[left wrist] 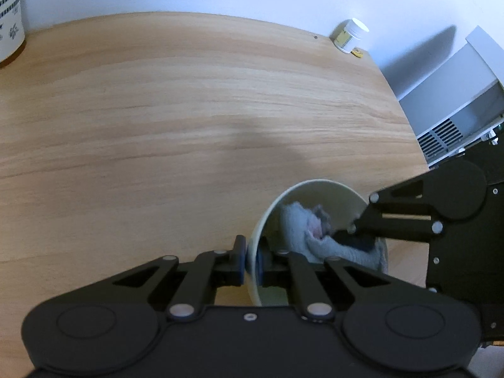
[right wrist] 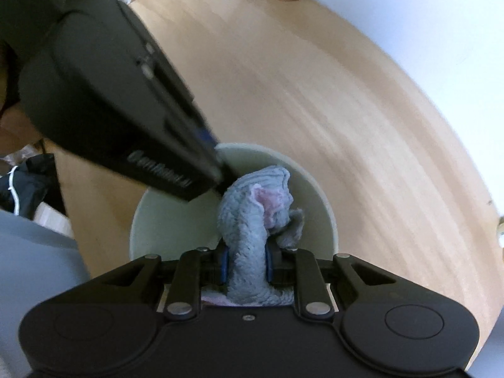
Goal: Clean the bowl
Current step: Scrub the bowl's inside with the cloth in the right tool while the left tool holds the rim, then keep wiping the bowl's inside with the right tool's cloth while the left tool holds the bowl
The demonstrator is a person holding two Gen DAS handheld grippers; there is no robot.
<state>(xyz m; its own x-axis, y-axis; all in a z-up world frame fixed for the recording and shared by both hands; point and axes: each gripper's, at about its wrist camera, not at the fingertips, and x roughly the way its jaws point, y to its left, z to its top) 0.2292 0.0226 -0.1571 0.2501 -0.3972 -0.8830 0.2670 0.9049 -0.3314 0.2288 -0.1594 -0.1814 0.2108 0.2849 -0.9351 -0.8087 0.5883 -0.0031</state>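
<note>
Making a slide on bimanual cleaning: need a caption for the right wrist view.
Right hand-held gripper wipes inside the bowl with a grey cloth; left hand-held gripper clamps the rim.

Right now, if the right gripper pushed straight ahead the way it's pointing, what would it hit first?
The right gripper, shut on the grey cloth, points into the bowl. The cloth would likely press the bowl's inner wall first; depth is unclear.

- There's white lettering on the side of the left hand-held gripper, left-centre of the right wrist view, but it's too blurred to read.
- Small jar, upper right: label print unreadable.
</note>
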